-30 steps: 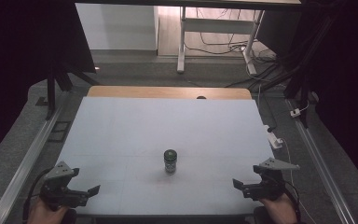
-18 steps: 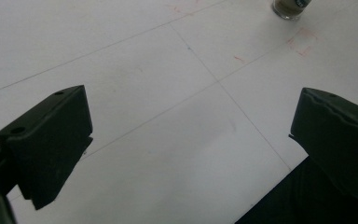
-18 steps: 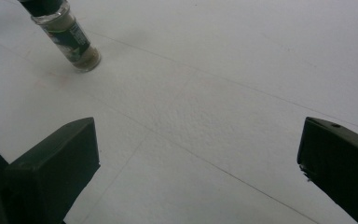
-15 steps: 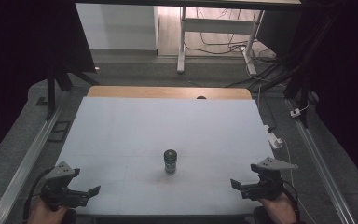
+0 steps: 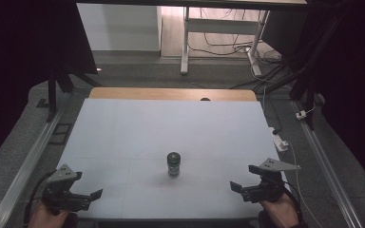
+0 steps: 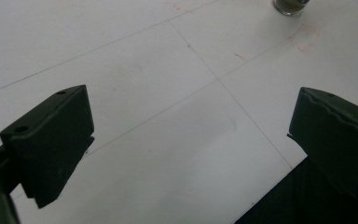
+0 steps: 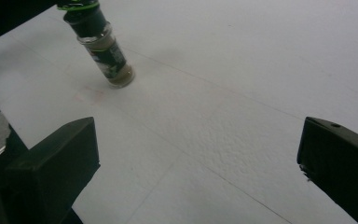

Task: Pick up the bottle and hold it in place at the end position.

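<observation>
A small glass spice jar [image 5: 173, 164] with a dark green lid stands upright near the middle of the white table [image 5: 161, 128], toward its front. My left gripper [image 5: 88, 186] is at the front left corner, open, jaws wide apart and empty [image 6: 191, 130]; the base of the spice jar [image 6: 291, 4] shows at the top edge of the left gripper view. My right gripper [image 5: 242, 178] is at the front right, open and empty [image 7: 198, 154]. It points toward the spice jar [image 7: 100, 44], which stands well ahead of its jaws and apart from them.
A wooden strip [image 5: 171, 93] runs along the table's far edge. A white power adapter [image 5: 280, 141] with a cable lies just off the right edge. Metal rails [image 5: 33, 152] flank both sides. Beyond are a white frame's legs [image 5: 185, 42] and floor cables.
My right gripper has drifted slightly left toward the jar. The left gripper and the jar have stayed in place.
</observation>
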A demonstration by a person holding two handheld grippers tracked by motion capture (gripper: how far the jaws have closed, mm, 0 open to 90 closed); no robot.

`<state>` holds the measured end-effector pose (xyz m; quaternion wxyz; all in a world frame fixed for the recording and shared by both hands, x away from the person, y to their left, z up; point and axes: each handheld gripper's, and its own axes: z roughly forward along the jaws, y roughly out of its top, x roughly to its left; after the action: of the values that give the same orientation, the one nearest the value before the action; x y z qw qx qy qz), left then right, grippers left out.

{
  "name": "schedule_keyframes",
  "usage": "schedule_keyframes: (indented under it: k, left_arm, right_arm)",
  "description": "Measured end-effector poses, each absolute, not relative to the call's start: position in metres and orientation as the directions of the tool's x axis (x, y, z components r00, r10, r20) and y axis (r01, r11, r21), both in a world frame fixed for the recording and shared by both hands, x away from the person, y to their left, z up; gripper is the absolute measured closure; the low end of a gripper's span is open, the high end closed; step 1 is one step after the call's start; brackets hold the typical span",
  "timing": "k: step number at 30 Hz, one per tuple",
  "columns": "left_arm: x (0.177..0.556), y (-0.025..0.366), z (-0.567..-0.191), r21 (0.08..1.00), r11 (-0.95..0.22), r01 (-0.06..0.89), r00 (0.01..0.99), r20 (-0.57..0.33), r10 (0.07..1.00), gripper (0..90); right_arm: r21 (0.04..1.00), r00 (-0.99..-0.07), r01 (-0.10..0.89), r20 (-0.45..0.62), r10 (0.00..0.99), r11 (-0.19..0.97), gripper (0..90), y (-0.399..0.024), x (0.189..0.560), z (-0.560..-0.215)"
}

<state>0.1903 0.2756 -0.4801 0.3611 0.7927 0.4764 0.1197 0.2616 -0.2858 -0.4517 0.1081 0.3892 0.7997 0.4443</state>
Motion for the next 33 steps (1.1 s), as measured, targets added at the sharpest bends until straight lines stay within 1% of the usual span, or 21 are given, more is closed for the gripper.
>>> schedule_keyframes:
  k: [5, 14, 18, 23, 33]
  left_arm:
    - [0.190, 0.275, -0.480, 0.685, -0.287, 0.670, 0.518, -0.153, 0.842, 1.4]
    - [0.190, 0.275, -0.480, 0.685, -0.289, 0.669, 0.519, -0.152, 0.841, 1.4]
    - [0.191, 0.275, -0.480, 0.684, -0.290, 0.669, 0.519, -0.151, 0.841, 1.5]
    - [0.191, 0.274, -0.480, 0.683, -0.292, 0.669, 0.520, -0.149, 0.841, 1.6]
    - [0.191, 0.274, -0.480, 0.682, -0.297, 0.668, 0.522, -0.146, 0.840, 1.6]
  right_arm:
    - [0.803, -0.701, 0.502, 0.158, 0.696, 0.322, 0.0, -0.276, 0.262, -0.452]
    - [0.803, -0.723, 0.488, 0.153, 0.674, 0.341, 0.0, -0.267, 0.264, -0.452]
    - [0.813, -0.751, 0.448, 0.117, 0.650, 0.371, 0.0, -0.258, 0.265, -0.454]
    - [0.805, -0.775, 0.448, 0.134, 0.617, 0.388, 0.0, -0.246, 0.267, -0.458]
    - [0.787, -0.795, 0.447, 0.132, 0.593, 0.425, 0.0, -0.225, 0.274, -0.463]
